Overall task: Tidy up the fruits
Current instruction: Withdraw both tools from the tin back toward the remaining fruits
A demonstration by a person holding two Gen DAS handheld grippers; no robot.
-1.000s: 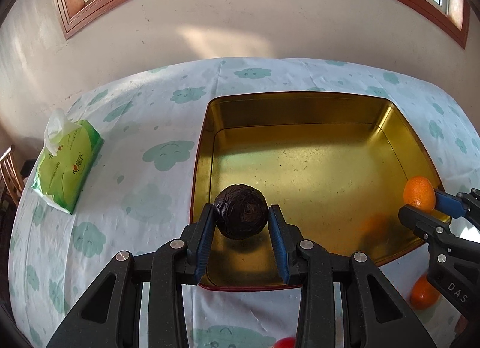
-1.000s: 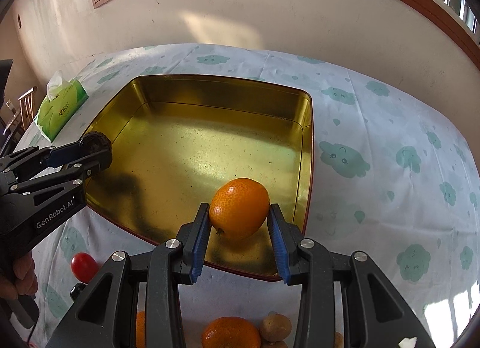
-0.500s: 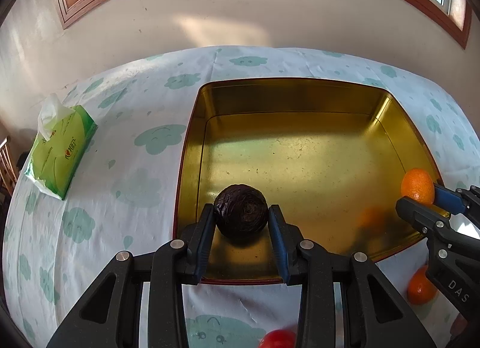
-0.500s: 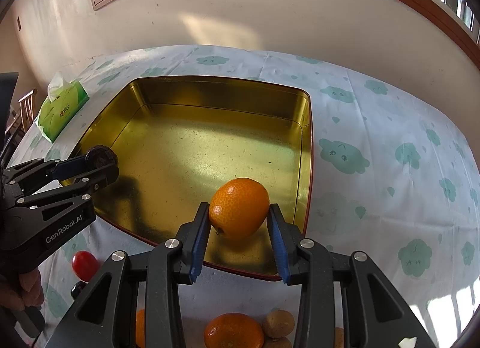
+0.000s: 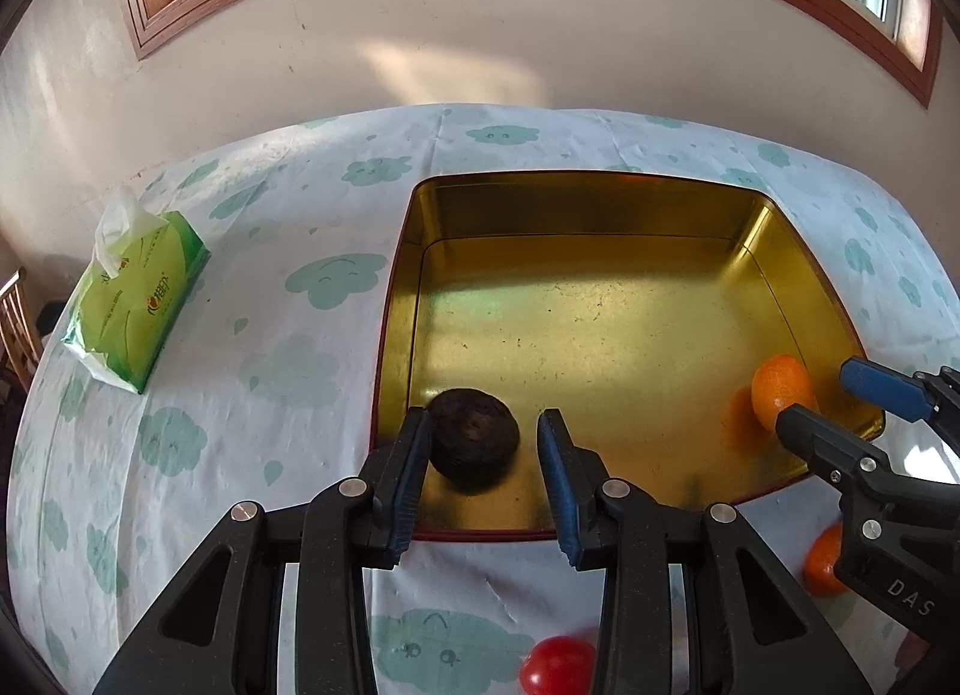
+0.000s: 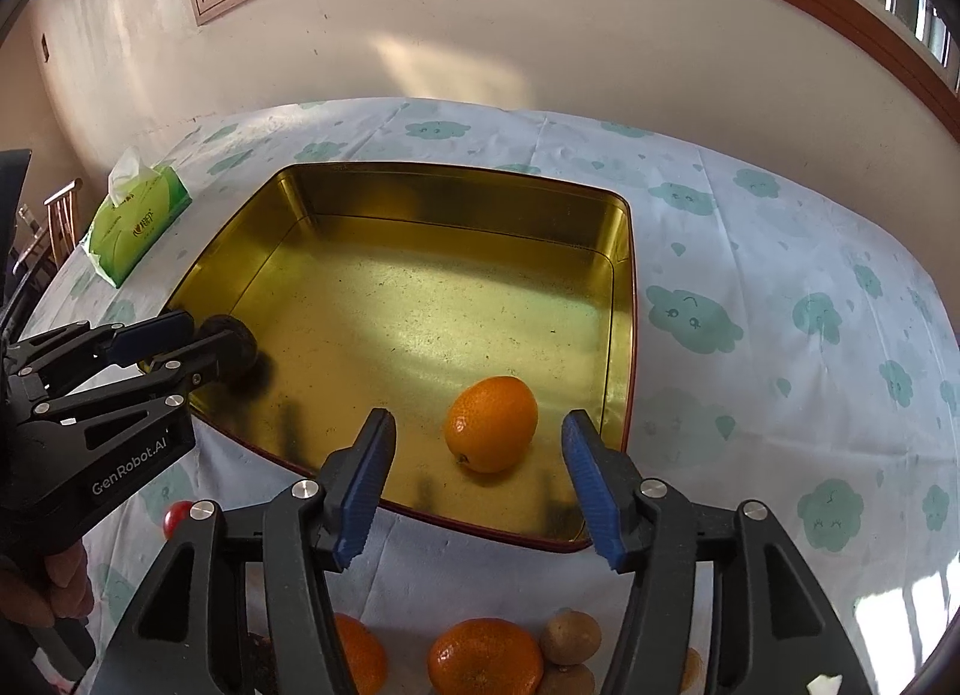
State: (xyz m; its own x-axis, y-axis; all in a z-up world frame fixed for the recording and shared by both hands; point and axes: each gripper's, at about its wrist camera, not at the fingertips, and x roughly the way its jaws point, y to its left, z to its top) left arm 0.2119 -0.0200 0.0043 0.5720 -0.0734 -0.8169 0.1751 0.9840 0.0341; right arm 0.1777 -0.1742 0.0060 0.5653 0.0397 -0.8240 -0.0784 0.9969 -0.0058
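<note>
The right tool (image 6: 477, 476) has just been opening; its blue pads stand clear on both sides of the orange (image 6: 491, 423), which rests on the floor of the gold tin tray (image 6: 624, 287) near its front right corner. The left tool (image 5: 483, 470) has a narrow gap: its left pad touches the dark wrinkled fruit (image 5: 474, 437), while its right pad sits just off it, and the fruit lies on the tray floor at the front left corner. More oranges (image 6: 483, 662) and a red tomato (image 5: 557, 665) lie on the cloud-print worktop (image 6: 780, 335), near a green tissue pack (image 5: 135, 308).
</note>
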